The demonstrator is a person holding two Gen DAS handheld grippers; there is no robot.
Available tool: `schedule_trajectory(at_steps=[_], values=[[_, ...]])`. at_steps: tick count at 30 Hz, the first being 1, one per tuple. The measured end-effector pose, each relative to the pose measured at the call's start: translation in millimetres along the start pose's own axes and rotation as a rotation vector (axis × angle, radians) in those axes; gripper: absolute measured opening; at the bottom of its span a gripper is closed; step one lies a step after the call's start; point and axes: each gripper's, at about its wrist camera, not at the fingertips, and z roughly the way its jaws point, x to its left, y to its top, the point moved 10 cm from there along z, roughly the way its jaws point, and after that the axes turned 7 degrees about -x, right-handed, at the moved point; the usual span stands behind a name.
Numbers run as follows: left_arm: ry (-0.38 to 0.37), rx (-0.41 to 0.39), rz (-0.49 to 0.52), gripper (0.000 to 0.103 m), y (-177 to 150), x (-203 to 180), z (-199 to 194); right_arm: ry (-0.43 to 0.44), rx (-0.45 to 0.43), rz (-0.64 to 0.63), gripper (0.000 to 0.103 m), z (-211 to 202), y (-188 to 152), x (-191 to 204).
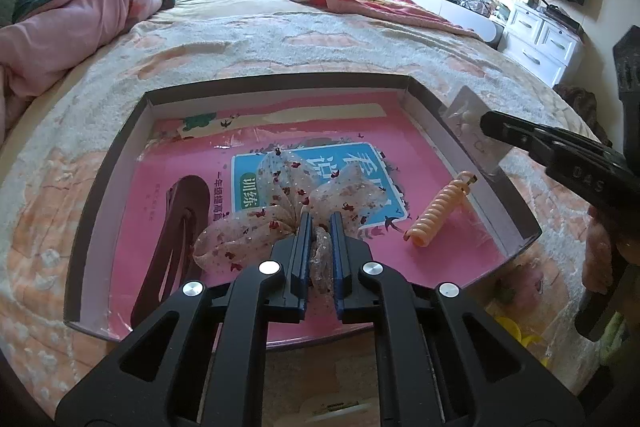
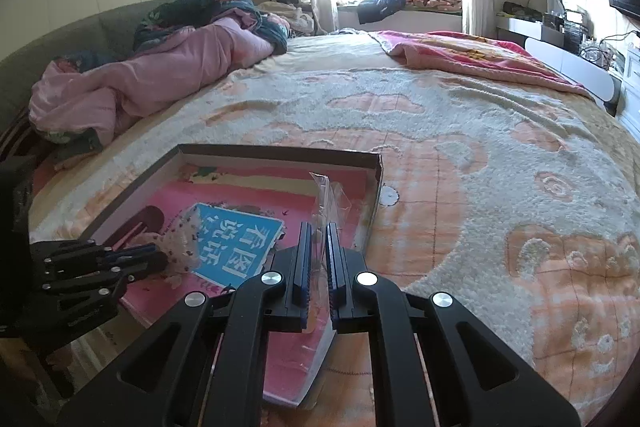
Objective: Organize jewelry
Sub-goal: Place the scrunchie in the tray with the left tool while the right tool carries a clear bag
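Two grippers were at work over the shallow box lid [image 1: 472, 147] on the bed, each pinching one item. The left gripper [image 1: 319, 227] had its jaws pressed together on the gathered middle of a sheer flower-print scrunchie [image 1: 256, 223], whose folds fanned out ahead of and to the left of the fingertips, resting on or just above the pink floor of the lid. A dark hair clip [image 1: 176, 227] lay farther left of those jaws, and an orange spiral hair tie [image 1: 438, 213] lay to their right.

The right gripper [image 2: 319, 239] was clamped on the lower edge of a small clear plastic bag [image 2: 326, 197], which stood up from its fingertips above the lid's right wall; in the left wrist view the bag [image 1: 466, 113] seemed to hold small earrings, though that was hard to make out.

To do the placing well, I judged each item should be lowered onto bare floor before release: the scrunchie clear of the clip, the bag brought fully inside the wall and short of the spiral tie, then laid flat.
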Motion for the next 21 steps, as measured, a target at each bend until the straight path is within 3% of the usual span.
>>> schedule_trajectory(at_steps=[21], values=[[0.001,0.014,0.002,0.009,-4.0,-0.2,4.1,0.026,0.074,0.039,0.009,28.9,-13.0,-7.9]])
